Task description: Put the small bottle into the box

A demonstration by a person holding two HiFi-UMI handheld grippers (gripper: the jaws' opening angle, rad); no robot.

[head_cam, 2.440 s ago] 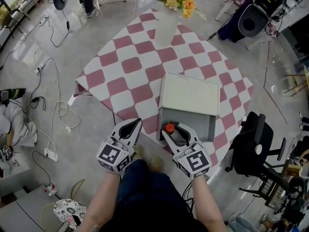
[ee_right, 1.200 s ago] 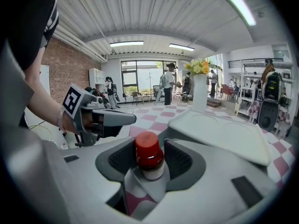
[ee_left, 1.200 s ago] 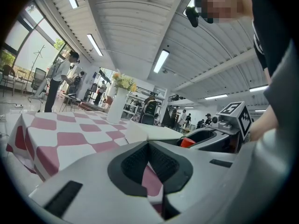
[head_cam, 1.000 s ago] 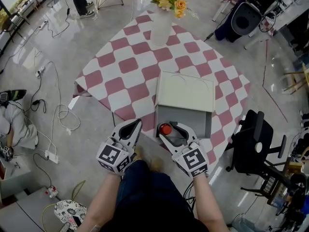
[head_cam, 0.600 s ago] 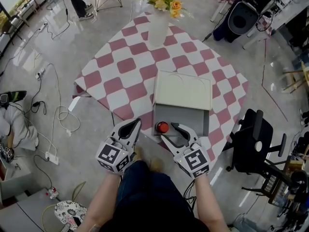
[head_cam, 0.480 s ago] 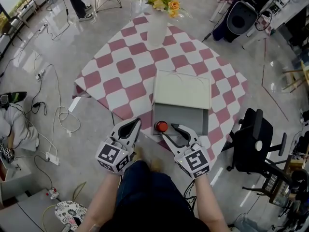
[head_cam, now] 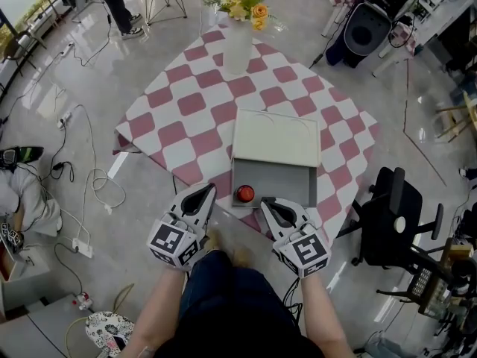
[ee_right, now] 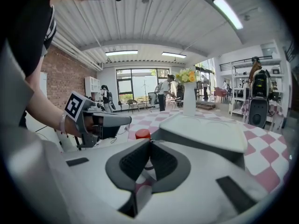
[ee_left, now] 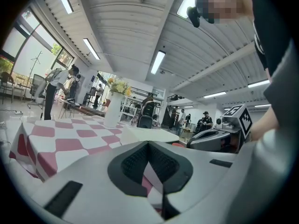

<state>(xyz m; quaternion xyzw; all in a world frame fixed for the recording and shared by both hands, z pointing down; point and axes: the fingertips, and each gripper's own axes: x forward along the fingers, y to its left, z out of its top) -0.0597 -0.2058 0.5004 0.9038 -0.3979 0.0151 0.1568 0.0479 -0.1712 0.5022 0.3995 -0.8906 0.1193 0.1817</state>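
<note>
The small bottle [head_cam: 244,193], red-capped, stands in the near left corner of the grey box [head_cam: 291,189], whose cream lid [head_cam: 276,138] lies open behind it. My right gripper [head_cam: 266,203] sits just near and right of the bottle, apart from it. Its jaws have just been closing with nothing between them and are now shut and empty. My left gripper [head_cam: 207,190] hovers shut and empty at the table's near edge, left of the box. The red cap [ee_right: 142,134] shows past the right gripper's [ee_right: 149,142] closed jaws, and the other gripper [ee_right: 122,120] reaches in from the left.
A pink-and-white checked cloth [head_cam: 186,118] covers the table. A white vase [head_cam: 237,47] of yellow flowers stands at the far corner. A black office chair [head_cam: 391,230] is to the right of the table. Cables [head_cam: 97,177] lie on the floor at the left.
The right gripper stood open around the bottle, then drew back toward me and shut empty. The bottle stays standing in the box. The left gripper has held its place.
</note>
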